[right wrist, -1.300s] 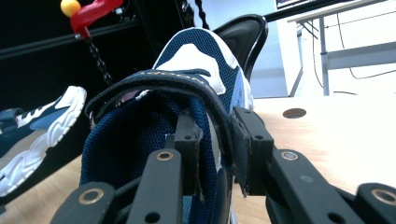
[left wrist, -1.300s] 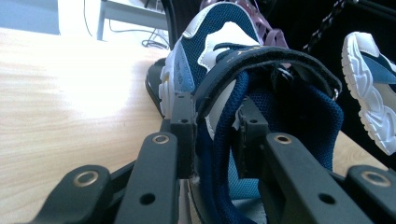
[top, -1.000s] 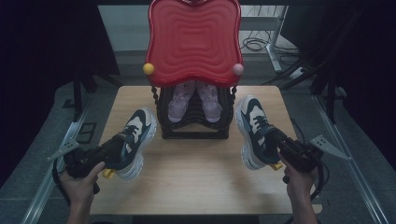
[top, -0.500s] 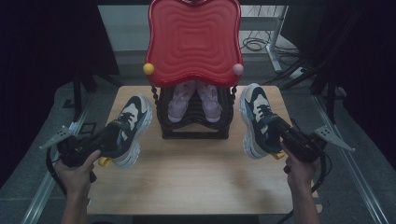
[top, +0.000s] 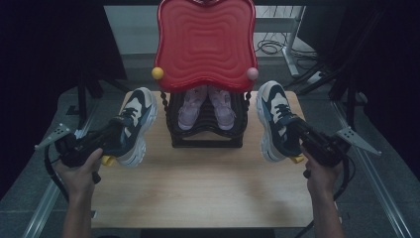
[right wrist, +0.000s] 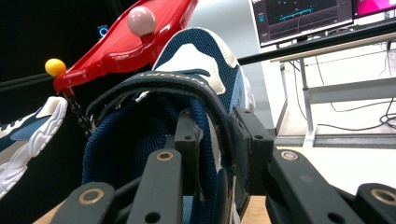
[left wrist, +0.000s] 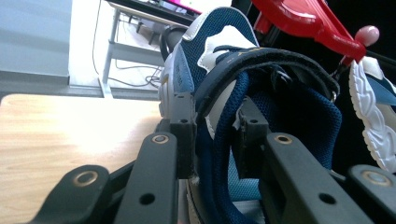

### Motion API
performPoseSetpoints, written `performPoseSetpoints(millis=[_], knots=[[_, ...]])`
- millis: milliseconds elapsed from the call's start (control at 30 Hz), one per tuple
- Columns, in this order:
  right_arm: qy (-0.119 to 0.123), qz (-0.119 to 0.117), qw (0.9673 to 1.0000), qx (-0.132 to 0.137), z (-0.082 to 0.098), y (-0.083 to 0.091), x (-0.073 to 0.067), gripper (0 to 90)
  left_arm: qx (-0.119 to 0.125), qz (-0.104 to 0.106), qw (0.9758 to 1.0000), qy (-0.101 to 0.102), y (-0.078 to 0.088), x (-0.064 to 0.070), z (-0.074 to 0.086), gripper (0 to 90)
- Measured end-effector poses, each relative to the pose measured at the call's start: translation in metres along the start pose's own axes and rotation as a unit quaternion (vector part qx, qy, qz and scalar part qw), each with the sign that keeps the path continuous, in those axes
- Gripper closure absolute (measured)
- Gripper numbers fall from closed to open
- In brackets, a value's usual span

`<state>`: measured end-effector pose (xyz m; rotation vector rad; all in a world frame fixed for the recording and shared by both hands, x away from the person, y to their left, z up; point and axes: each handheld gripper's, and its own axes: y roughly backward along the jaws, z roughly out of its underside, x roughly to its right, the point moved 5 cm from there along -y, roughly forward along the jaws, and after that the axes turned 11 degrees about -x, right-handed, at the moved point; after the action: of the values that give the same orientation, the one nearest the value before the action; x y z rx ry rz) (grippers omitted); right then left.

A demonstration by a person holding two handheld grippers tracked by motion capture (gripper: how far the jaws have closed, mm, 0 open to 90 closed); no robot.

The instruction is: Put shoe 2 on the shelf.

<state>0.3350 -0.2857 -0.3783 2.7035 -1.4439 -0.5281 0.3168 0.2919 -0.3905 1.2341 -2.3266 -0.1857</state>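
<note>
Currently: left gripper (left wrist: 212, 140) clamped on the collar wall of the left sneaker (top: 132, 126), one jaw outside the upper, one inside the opening, seen in the left gripper view. Right gripper (right wrist: 212, 149) clamped likewise on the collar of the right sneaker (top: 275, 124), one jaw either side of the padded wall.

Outward: left hand (top: 79, 168) and right hand (top: 322, 171) wrapped round the gripper bodies, near the table's (top: 198, 188) left and right edges.

Sneakers: judged lifted off the tabletop, toes pointing to the far edge, one beside each side of the black shoe rack (top: 205, 134). Left sneaker over the far left corner, right sneaker at the far right edge.

Rack: stands mid-table at the far edge, red tray top (top: 205, 42), pink pair (top: 205, 106) already on the visible shelf.

Progress, judged: pick-up of both done; placement not yet done. Free shelf space cannot be made out.
</note>
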Motion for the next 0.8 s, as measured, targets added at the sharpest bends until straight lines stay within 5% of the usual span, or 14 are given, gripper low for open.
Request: performPoseSetpoints(millis=[800], knots=[[0.028, 0.025, 0.9992, 0.011, -0.040, 0.005, 0.004, 73.3, 0.036, -0.012, 0.9992, 0.010, -0.003, -0.008, -0.041, 73.6]])
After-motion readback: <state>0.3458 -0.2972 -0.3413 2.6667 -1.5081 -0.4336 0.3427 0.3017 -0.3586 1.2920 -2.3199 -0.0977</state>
